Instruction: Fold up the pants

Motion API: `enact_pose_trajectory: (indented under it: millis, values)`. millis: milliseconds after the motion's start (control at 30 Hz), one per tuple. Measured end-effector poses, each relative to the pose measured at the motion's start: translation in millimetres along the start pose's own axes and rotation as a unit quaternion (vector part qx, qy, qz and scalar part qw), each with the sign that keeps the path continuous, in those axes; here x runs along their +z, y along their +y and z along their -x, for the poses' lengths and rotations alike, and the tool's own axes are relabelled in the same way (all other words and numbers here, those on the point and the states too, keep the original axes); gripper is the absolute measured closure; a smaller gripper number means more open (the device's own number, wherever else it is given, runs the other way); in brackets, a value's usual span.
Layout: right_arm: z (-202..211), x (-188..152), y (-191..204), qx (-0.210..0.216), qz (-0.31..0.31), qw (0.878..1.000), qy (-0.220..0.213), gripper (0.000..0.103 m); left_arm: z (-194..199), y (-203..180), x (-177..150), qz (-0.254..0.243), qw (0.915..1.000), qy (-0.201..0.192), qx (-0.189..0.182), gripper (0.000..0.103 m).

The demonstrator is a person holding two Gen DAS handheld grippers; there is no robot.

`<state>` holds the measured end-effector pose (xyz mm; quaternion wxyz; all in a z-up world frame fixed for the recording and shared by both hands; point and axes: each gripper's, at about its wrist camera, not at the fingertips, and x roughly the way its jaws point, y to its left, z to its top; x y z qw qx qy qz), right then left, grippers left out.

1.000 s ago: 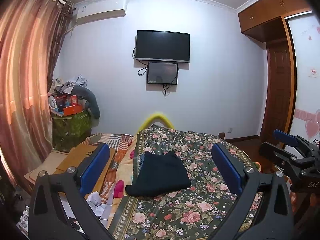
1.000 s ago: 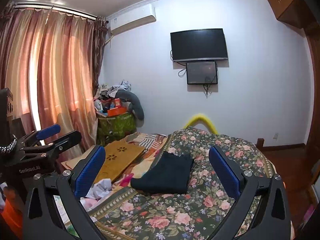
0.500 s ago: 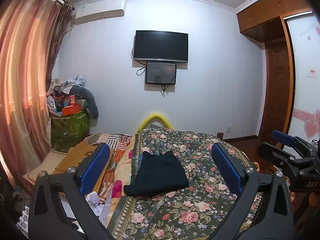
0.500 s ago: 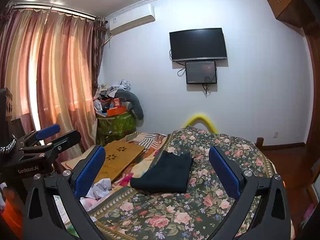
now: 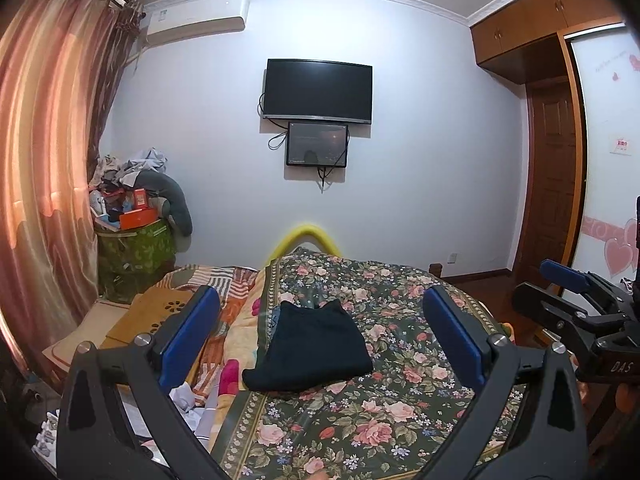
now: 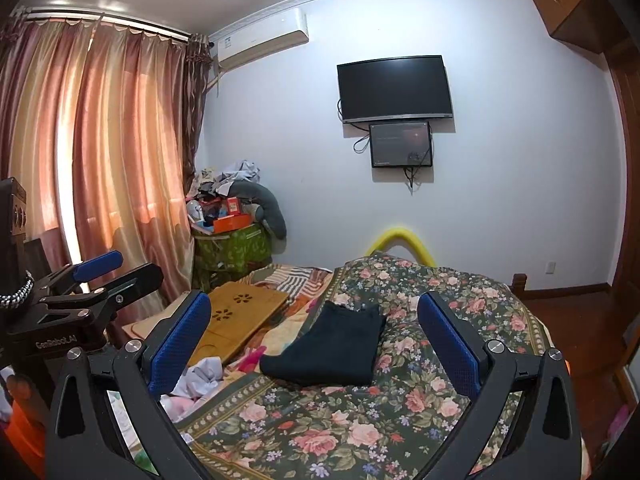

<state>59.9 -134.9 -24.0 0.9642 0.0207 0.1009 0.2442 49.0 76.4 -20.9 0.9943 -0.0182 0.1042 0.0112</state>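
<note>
Dark navy pants (image 5: 310,350) lie folded into a compact rectangle on the floral bedspread (image 5: 392,408), left of the bed's middle. They also show in the right wrist view (image 6: 332,350). My left gripper (image 5: 320,332) is open and empty, held above the near end of the bed, well back from the pants. My right gripper (image 6: 316,332) is open and empty at a similar height and distance. The right gripper shows at the right edge of the left wrist view (image 5: 576,292); the left gripper shows at the left edge of the right wrist view (image 6: 100,276).
A wooden lap board (image 6: 240,316) and crumpled clothes (image 6: 200,376) lie along the bed's left side. A green bin piled with clutter (image 6: 230,240) stands by the curtain. A yellow footboard arch (image 5: 306,236), a wall TV (image 5: 318,90) and a wooden door (image 5: 552,176) lie beyond.
Both grippers have drifted slightly, so the views shift a little. The pants lie unmoved on the bed and both grippers stay open.
</note>
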Motion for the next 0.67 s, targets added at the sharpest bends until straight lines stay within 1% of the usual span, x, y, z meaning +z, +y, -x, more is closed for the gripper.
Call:
enact_pose_trajectory:
  millis: [300,467,533,667]
  values:
    - [0.6,1.1,0.0,-0.001,-0.001,1.0,0.0,0.0,-2.1,3.6,-2.1,0.007,0.9999,0.011,-0.008,0.0]
    - [-0.1,1.5,-0.7,0.0,-0.002,1.0,0.001,0.0,-3.1,4.8,-2.2,0.008,0.9999,0.011,-0.004,0.0]
    - [-0.9,1.4,-0.9,0.0,-0.001,1.0,0.003,0.0,-3.9,5.7,-3.1,0.009,0.9998,0.013,-0.009,0.0]
    - [-3.3,2.3,-1.0,0.002,-0.002,1.0,0.006,0.0,-4.4,6.7,-5.3,0.006,0.9998,0.015,-0.007,0.0]
